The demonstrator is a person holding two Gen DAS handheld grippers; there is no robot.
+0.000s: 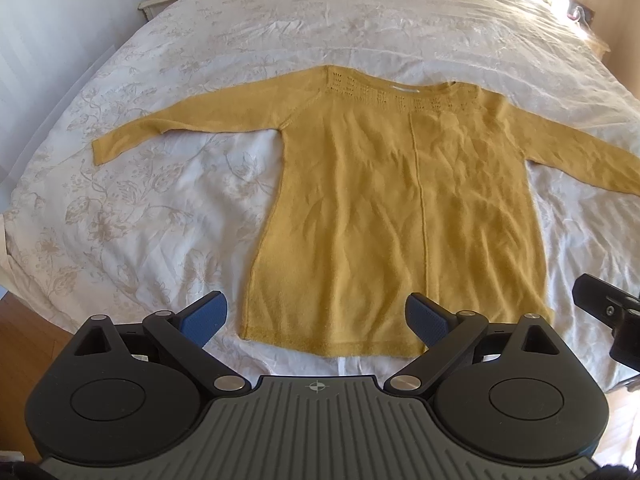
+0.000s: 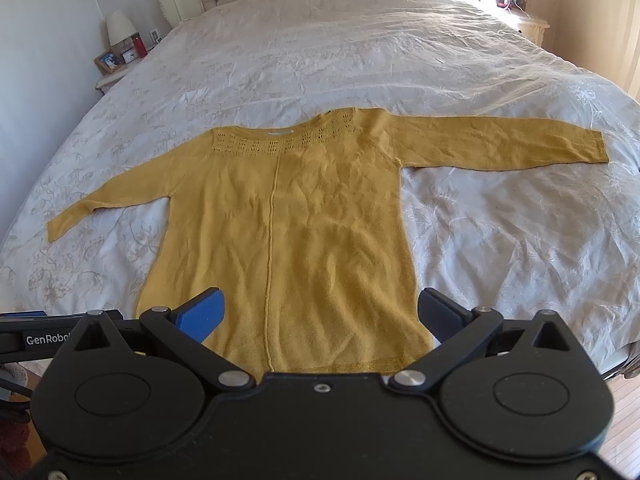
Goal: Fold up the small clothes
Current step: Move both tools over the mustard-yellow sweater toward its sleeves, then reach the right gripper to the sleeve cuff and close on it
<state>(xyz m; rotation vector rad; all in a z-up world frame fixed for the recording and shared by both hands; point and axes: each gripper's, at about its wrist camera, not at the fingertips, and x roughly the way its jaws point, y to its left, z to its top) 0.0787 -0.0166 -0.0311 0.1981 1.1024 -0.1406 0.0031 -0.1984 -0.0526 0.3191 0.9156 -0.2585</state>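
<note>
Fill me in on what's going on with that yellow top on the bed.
A mustard-yellow knit sweater lies spread flat on the white floral bedspread, both sleeves stretched out to the sides and nothing folded yet. A person holds two handheld tools near its hem: the left tool and the right tool are both open and hold nothing.

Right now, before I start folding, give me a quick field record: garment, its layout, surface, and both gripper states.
garment: yellow knit sweater, long sleeves
layout: flat, unfolded, both sleeves spread outward, neckline far, hem near
surface: white floral bedspread
left hand-held gripper: open, near the hem, holding nothing
right hand-held gripper: open, above the hem, holding nothing
folding: not started
</note>
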